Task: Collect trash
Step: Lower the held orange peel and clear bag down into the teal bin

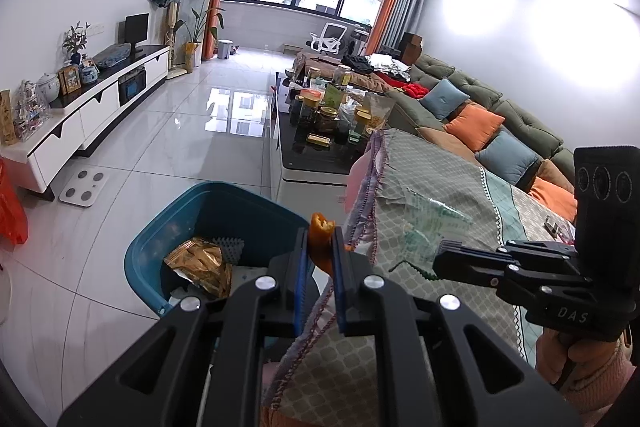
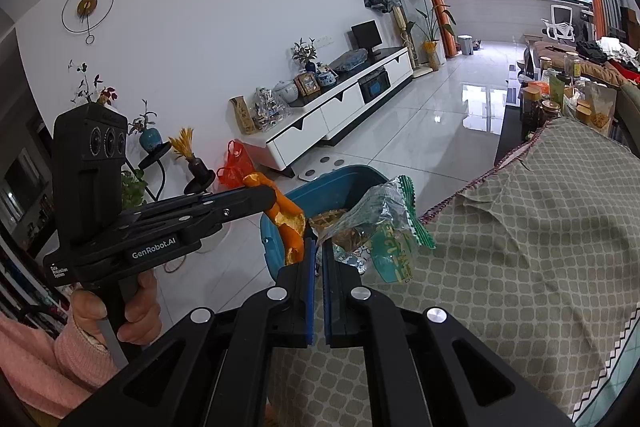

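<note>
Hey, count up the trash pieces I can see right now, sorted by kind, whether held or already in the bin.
Orange peel, held by the left gripper: 1
Clear-and-green plastic wrapper, held by the right gripper: 1
Gold snack bag in the blue bin: 1
Total: 3; the bin's other contents are unclear.

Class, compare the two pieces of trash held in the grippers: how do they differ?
The orange peel is opaque, orange and curled; the plastic wrapper is clear, crinkled, green-printed. The peel sits in the left gripper, the wrapper in the right gripper. Both are pinched near the blue bin.
</note>
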Tool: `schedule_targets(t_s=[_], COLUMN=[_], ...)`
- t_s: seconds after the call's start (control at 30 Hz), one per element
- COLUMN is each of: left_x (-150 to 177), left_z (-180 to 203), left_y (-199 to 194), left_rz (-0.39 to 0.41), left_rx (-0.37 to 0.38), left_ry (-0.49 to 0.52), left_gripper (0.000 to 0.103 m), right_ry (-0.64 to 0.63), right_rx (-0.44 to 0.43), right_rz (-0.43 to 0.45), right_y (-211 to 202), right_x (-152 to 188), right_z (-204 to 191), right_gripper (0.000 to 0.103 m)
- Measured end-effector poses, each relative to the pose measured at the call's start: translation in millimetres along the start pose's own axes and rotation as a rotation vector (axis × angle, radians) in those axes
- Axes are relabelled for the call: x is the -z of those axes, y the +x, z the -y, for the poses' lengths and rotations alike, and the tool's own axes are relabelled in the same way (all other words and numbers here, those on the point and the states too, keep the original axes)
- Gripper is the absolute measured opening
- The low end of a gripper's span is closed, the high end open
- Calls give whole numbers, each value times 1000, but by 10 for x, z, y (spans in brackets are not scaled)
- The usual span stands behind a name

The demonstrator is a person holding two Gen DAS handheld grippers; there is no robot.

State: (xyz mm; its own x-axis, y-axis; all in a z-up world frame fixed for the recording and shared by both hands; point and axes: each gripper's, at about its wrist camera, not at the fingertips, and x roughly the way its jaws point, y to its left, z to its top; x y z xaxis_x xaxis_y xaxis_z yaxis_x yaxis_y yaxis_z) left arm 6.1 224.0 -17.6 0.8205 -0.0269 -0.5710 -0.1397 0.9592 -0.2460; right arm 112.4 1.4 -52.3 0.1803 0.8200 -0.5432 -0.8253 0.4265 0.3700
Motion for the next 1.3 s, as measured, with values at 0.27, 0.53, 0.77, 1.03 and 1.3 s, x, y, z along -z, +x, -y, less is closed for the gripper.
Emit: schedule_targets(t_s=[0.27,0.53,0.77,1.03,1.3], left_x=[-19,-31,-43,-44,-40], left_z=[-41,-90,-153,-202,-252], left_y=[0,8,9,27,39], left_rz=[6,6,7,6,7], left_rx=[-16,-28,-37,-50,-61], left_ry=[-7,-16,-20,-26,-29], left_gripper=[13,13,13,13,13], right_ry=[-10,-23,-33,-41,-41], right_rx=[-4,-12,-15,-23,-35], right_rz=[-12,-19,-25,-34,-44], right_y=[51,121,176,253,298], right_x=[-45,-90,-110,-129,-153], right_z=[-30,-64,-71,-92,-70], right_gripper=[4,4,4,4,4])
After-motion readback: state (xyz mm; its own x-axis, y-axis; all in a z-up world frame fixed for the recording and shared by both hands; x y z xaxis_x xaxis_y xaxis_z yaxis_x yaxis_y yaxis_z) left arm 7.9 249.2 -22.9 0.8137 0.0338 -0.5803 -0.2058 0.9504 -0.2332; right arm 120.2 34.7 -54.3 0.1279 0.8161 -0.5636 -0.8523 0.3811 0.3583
